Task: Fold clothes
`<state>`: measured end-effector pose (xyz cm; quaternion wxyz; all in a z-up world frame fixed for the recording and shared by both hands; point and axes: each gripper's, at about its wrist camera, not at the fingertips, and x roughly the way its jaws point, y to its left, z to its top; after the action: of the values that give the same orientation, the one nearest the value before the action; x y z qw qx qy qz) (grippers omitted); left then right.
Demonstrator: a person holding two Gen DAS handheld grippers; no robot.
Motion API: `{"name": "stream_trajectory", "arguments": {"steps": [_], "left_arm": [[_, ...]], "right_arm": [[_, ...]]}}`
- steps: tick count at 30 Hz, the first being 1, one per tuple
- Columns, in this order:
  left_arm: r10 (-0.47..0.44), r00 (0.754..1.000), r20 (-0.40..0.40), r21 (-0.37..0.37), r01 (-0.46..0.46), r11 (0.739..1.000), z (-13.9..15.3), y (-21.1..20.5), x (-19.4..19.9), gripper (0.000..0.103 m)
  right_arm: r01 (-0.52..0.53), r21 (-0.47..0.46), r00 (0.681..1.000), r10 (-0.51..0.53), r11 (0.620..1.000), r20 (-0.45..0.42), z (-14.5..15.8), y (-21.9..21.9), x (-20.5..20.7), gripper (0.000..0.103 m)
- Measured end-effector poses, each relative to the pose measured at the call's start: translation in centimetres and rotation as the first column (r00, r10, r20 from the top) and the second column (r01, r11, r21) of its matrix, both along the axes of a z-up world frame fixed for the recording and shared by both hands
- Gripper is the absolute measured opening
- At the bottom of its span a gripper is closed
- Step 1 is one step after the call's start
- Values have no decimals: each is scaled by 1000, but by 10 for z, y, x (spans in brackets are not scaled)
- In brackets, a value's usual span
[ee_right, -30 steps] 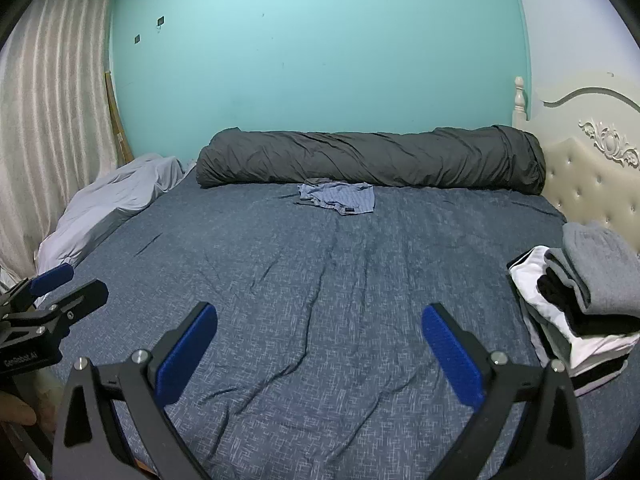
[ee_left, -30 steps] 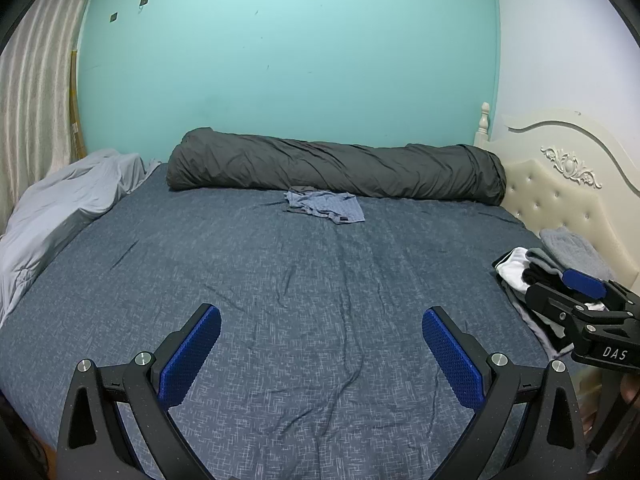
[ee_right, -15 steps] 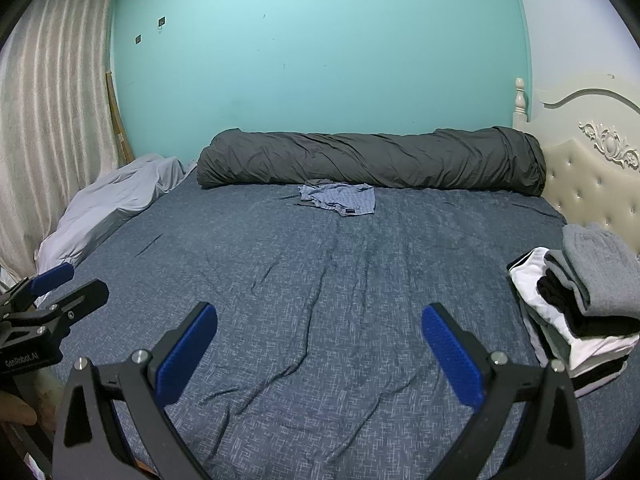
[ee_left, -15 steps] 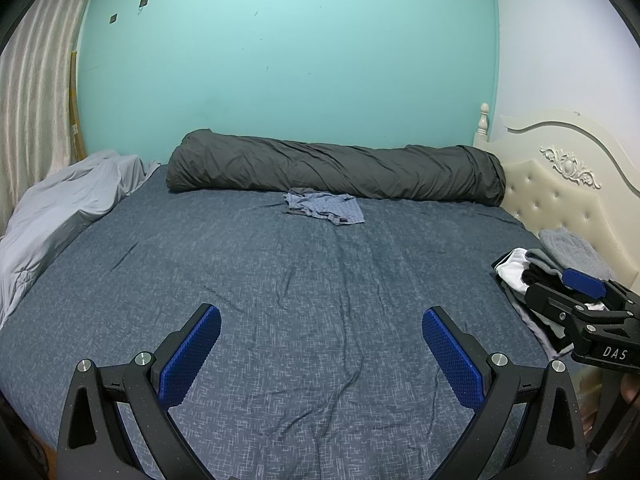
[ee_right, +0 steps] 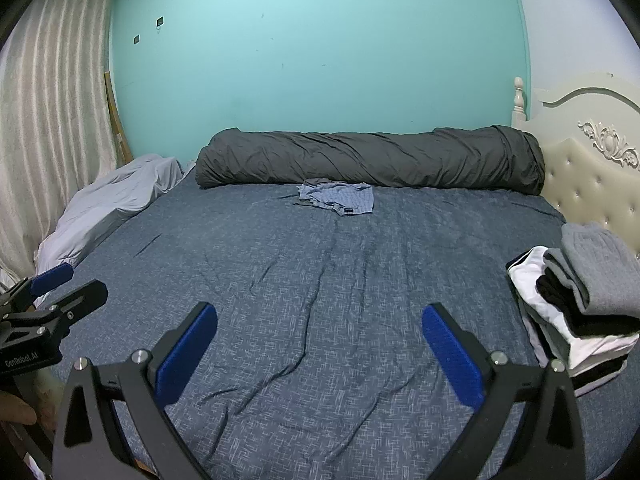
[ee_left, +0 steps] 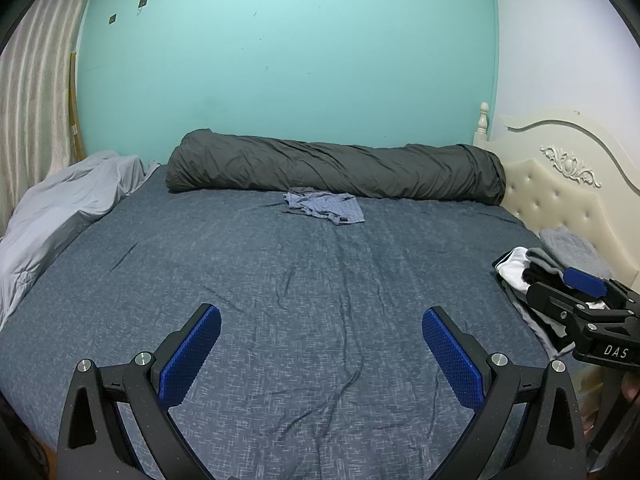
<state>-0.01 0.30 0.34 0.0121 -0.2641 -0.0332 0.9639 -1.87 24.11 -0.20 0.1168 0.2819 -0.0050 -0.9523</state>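
Note:
A crumpled light-blue garment (ee_left: 325, 208) (ee_right: 338, 198) lies on the far part of the bed, just in front of the rolled dark-grey duvet. A stack of folded clothes (ee_right: 580, 300) (ee_left: 536, 268), grey on top of black and white, rests at the bed's right edge. My left gripper (ee_left: 320, 356) hovers open over the near part of the sheet, holding nothing. My right gripper (ee_right: 318, 354) is likewise open and empty, far from the garment. Each gripper shows at the side of the other's view.
The blue patterned bed sheet (ee_left: 280, 300) spreads wide between grippers and garment. A rolled dark-grey duvet (ee_left: 336, 170) runs along the teal wall. A pale-grey blanket (ee_left: 60, 204) is heaped at the left edge. A cream tufted headboard (ee_left: 560, 196) stands on the right; curtains (ee_right: 48, 140) hang left.

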Motion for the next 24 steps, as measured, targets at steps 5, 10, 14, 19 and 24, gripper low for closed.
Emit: {"name": "stream_trajectory", "arguments": {"steps": [5,10,14,19,24], "left_arm": [[4,1000,3,1,-4,1000,-2,0,-1,103],[5,1000,4,4,-5,1000,-4,-1,0,103],[9,1000,7,10,-9,1000,-5,-3,-2,103],[16,1000,14,25,-17,1000,-11,-4,-8,103],[34,999,22,35,-34,999,-25,-7,-22,103]], "right_arm": [[0,0,1000,0,1000,1,0,1,-1,103],[1,0,1000,-1,1000,2,-1,2,-1,103],[3,0,1000,-3,1000,3,-3,4,-2,103],[10,-3,1000,-10,1000,17,-9,9,-6,103],[23,-10,999,-22,1000,46,-27,17,-20,103]]}}
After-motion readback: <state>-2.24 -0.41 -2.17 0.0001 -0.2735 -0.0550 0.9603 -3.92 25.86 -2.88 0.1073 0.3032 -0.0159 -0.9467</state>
